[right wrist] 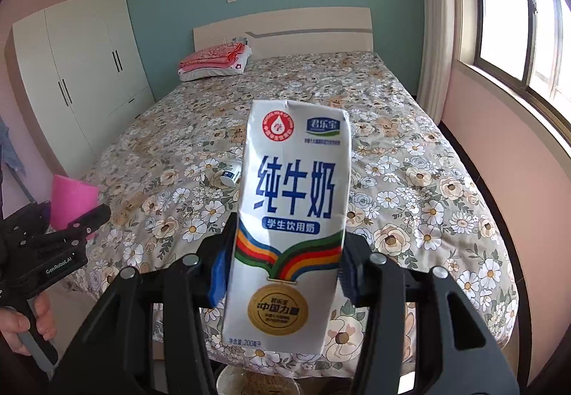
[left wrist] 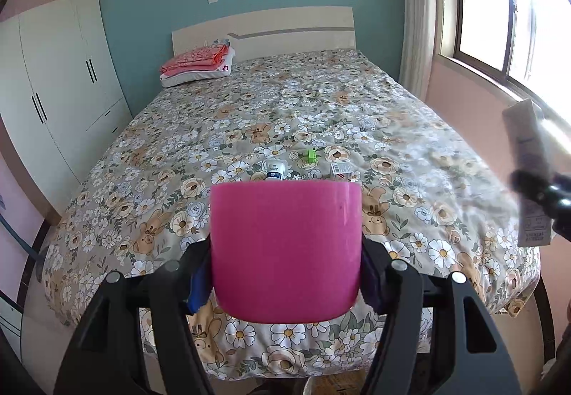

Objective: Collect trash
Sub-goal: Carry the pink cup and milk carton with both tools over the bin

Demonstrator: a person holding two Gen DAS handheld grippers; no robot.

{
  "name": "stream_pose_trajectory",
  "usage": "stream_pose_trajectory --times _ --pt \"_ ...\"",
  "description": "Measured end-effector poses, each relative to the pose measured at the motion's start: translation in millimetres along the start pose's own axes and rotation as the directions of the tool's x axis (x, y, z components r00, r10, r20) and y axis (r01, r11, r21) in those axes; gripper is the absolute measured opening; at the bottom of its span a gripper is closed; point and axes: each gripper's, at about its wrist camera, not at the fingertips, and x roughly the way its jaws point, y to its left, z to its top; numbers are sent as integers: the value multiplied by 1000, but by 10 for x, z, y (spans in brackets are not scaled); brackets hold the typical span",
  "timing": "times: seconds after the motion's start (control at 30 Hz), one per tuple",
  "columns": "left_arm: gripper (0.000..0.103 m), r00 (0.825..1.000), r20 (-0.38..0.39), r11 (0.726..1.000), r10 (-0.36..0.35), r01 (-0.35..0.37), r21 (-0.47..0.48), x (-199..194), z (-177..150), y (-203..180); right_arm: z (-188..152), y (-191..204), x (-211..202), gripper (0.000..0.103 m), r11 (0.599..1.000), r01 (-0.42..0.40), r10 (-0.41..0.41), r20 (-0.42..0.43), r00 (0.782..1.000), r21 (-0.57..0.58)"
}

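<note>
The bed (left wrist: 249, 116) fills most of the room, its flowered cover spread flat with folded pink bedding (left wrist: 196, 65) up by the headboard, and the loose rubbish lies together on the near half of it. Held out in front of the bed, the left hand-held gripper (left wrist: 285, 279) is clamped on a pink bin (left wrist: 285, 248), one pad on each side wall, the bin upright with its mouth facing up. Off to its right the right hand-held gripper (right wrist: 282, 273) is grasping a white milk carton (right wrist: 291, 216) by its lower half, the carton standing upright and clear of the cover. So one piece is picked up and in the air, not yet in the bin; I'd say the carrying step is in hand. Next the carton has to come over the bin's mouth, the two tools brought near each other without knocking, then let go. Left on the bed are a small white tube (left wrist: 274, 169), a little flat box (left wrist: 341, 170) and a green scrap (left wrist: 313, 154), smallest of all
</note>
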Motion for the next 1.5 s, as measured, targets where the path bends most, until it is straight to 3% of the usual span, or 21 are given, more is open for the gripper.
stream_pose_trajectory --times 0.2,0.4,1.0,1.2,1.33,1.5 --pt "67 998 40 999 -42 41 27 -390 -329 11 -237 68 -420 50 998 -32 34 35 999 -53" --pt "67 997 14 995 -79 78 66 -459 -805 -18 -564 91 -571 50 993 -72 74 24 997 -93" --pt "67 971 -129 975 -199 209 72 -181 -2041 -53 -1898 115 -188 50 976 -153 128 -163 978 -152" --pt "67 944 -223 963 -242 262 64 58 -2499 -142 -2406 210 76 50 967 -191 143 -264 954 -167" --pt "67 916 -311 957 -254 286 59 314 -2848 -227 -2734 279 317 50 961 -222 156 -341 927 -163" --pt "67 857 -437 946 -273 322 40 694 -3295 -380 -3148 335 667 50 959 -253 174 -436 883 -129"
